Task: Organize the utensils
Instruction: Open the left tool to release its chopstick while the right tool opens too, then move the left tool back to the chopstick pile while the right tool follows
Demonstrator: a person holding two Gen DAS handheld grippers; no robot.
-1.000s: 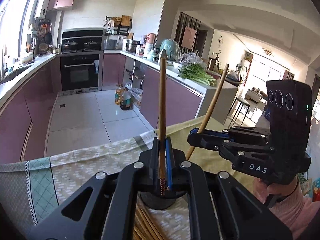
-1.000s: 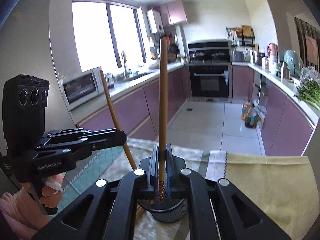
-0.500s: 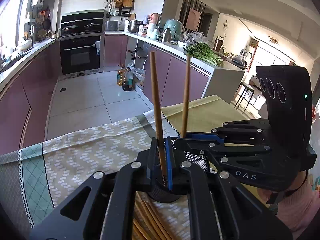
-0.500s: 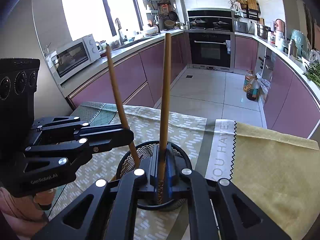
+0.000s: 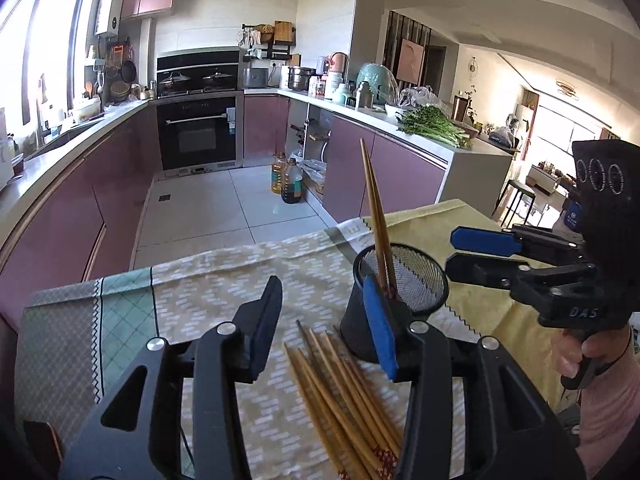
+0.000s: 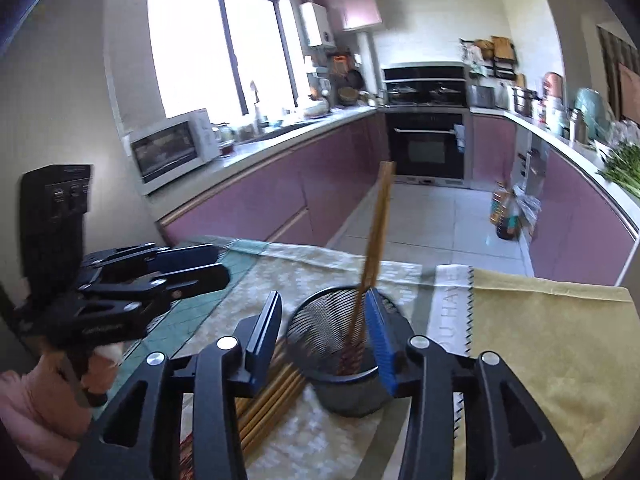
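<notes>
I work at a table covered with cloths: a patterned beige cloth (image 5: 224, 280) in the middle, a green checked part (image 5: 124, 312) at the left edge, and a plain yellow cloth (image 6: 552, 336) toward the right edge. Behind the table there is a kitchen with purple cabinets (image 5: 60, 216), a black oven (image 5: 198, 136) at the far wall and a grey tiled floor (image 5: 208, 216).

The black mesh holder (image 5: 400, 292) stands near the middle of the table, about where the beige and yellow cloths meet. Two chopsticks (image 5: 376, 216) stand in it, leaning to the left. A bundle of loose chopsticks (image 5: 340, 392) lies flat on the beige cloth just beside the holder, on its near left side.

My left gripper (image 5: 324, 324) has its fingers wide apart and holds nothing; its right finger is in front of the holder. My right gripper (image 6: 324, 328) is also spread apart and empty, with the holder between its fingers.

The left wrist view shows the green vegetables (image 5: 434, 124) on the counter and a bright living room at the right. The right wrist view shows the big window (image 6: 216, 44) and a white microwave (image 6: 172, 148), and there the loose chopsticks are mostly hidden behind my left finger.
</notes>
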